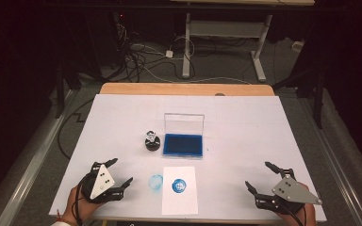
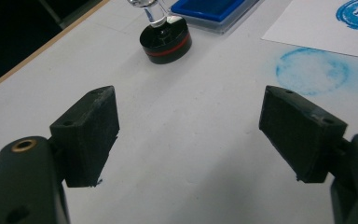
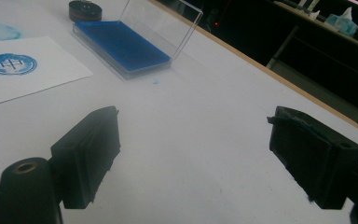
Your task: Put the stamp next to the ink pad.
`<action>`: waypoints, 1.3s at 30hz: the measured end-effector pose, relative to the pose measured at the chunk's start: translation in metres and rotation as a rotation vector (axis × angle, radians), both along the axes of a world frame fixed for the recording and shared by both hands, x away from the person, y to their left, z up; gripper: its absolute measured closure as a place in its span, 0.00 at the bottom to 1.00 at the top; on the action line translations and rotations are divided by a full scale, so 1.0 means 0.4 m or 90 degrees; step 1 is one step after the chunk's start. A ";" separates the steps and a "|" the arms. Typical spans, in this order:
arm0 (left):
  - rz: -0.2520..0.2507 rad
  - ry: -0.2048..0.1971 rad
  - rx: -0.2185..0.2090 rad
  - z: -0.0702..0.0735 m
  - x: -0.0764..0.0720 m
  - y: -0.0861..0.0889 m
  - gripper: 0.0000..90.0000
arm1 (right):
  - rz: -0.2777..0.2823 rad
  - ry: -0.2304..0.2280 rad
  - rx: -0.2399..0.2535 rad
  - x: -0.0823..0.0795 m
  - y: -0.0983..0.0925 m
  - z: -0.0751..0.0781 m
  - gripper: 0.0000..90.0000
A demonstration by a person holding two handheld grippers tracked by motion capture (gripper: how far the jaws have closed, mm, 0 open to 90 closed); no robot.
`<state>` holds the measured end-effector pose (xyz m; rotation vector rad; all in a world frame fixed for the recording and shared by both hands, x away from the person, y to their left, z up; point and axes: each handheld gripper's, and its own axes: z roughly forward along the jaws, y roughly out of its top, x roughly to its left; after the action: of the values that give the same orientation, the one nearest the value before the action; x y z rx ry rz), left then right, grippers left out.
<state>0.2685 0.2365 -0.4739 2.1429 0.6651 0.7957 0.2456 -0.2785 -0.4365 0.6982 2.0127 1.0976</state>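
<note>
Stamp [image 1: 152, 140], round with a black base and clear knob, is stood on the white table cover [image 1: 245, 136], just left of the ink pad [image 1: 183, 144], well ahead of both grippers. Left gripper [image 1: 121, 172] is held with jaws spread wide, nothing between them; right gripper [image 1: 258, 176] likewise. Between them lies a rectangular paper sheet [image 1: 180, 200] bearing a blue circular imprint [image 1: 179, 185]; a fainter blue smudge [image 1: 155, 181] marks the cover beside it. The pad's clear lid is raised upright. Cables are strewn on the grey floor [image 1: 217, 66] beyond.

Dark room, grey floor [image 1: 226, 70], cables [image 1: 136, 59], white desk frame [image 1: 226, 35]
</note>
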 end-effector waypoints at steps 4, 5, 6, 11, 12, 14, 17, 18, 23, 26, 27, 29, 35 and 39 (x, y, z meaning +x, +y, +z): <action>-0.003 -0.002 -0.009 0.003 0.000 -0.001 0.21 | -0.003 0.002 -0.001 -0.003 -0.001 -0.001 0.18; -0.004 -0.001 -0.008 0.003 0.000 -0.002 0.21 | -0.003 0.001 0.000 -0.004 0.000 0.000 0.18; -0.005 -0.001 -0.005 0.003 0.000 -0.003 0.21 | -0.002 0.001 -0.001 -0.005 0.000 0.000 0.18; -0.007 0.000 -0.006 0.004 0.001 -0.003 0.21 | -0.002 0.002 -0.004 -0.006 0.000 -0.001 0.18; -0.008 0.000 -0.005 0.004 0.000 -0.004 0.21 | -0.002 -0.001 -0.004 -0.006 0.000 0.000 0.18; -0.008 0.000 -0.005 0.005 0.000 -0.004 0.21 | -0.002 -0.001 -0.004 -0.006 0.000 0.000 0.18; -0.007 -0.002 -0.005 0.006 0.000 -0.003 0.21 | -0.001 -0.001 -0.005 -0.006 0.000 0.000 0.18; -0.007 -0.001 -0.006 0.006 0.001 -0.003 0.21 | -0.002 -0.001 -0.005 -0.006 0.000 0.000 0.18; -0.010 0.001 -0.002 0.006 0.002 -0.005 0.21 | -0.001 0.001 -0.005 -0.006 0.000 0.000 0.18; -0.010 0.002 -0.001 0.005 0.003 -0.005 0.21 | -0.001 0.001 -0.005 -0.006 0.000 0.000 0.18; -0.010 0.003 -0.001 0.005 0.004 -0.005 0.21 | -0.001 0.001 -0.005 -0.006 0.000 0.000 0.18; -0.009 0.004 0.000 0.005 0.006 -0.005 0.21 | -0.001 0.001 -0.004 -0.005 0.000 -0.001 0.18; -0.007 0.007 0.000 0.003 0.008 -0.006 0.21 | -0.001 0.001 -0.003 -0.004 -0.001 -0.001 0.18; -0.005 0.010 0.000 0.003 0.010 -0.006 0.21 | 0.000 0.001 -0.002 -0.004 -0.001 0.000 0.18</action>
<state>0.2723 0.2342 -0.4727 2.1522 0.6642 0.7750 0.2439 -0.2788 -0.4367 0.6969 2.0158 1.0939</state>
